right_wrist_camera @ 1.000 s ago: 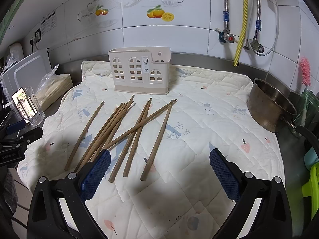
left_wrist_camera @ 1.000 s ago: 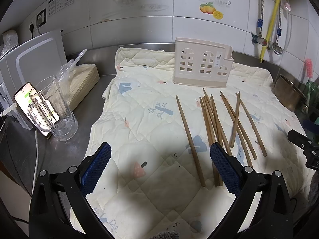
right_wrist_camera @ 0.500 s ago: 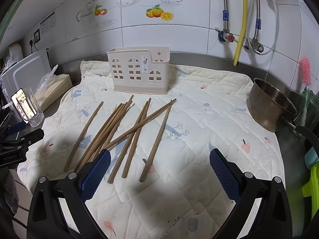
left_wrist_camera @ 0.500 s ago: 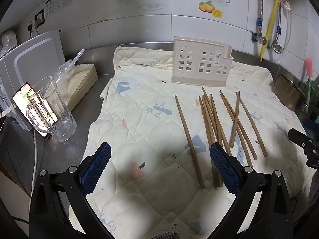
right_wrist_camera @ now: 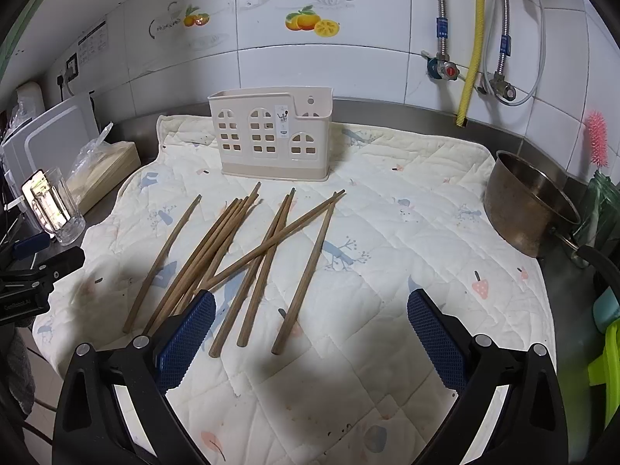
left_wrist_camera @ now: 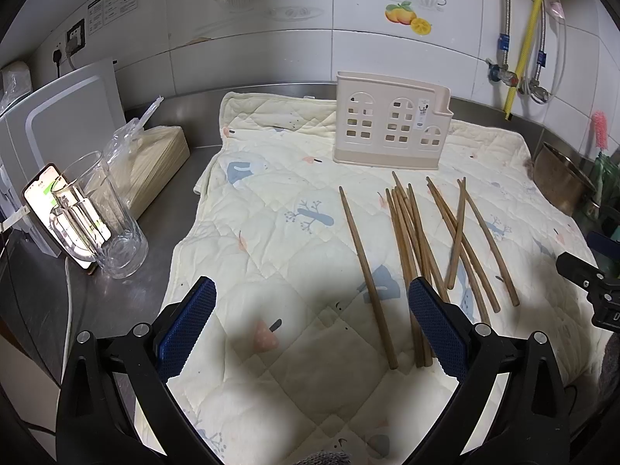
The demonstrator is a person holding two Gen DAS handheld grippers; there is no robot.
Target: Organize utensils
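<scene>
A glass mug point(left_wrist_camera: 99, 215) with a phone point(left_wrist_camera: 58, 217) leaning behind it stands on the steel counter left of the quilted mat point(left_wrist_camera: 279, 232), and a metal pot point(right_wrist_camera: 531, 205) sits at the mat's right edge. The wooden chopsticks point(right_wrist_camera: 240, 252) lie loose on the mat in front of the beige utensil holder point(right_wrist_camera: 271, 135) (some crossing), long axes running toward the holder. The left gripper point(left_wrist_camera: 312, 329) and right gripper point(right_wrist_camera: 310, 333) hover above the mat's near edge, jaws spread wide, holding nothing.
</scene>
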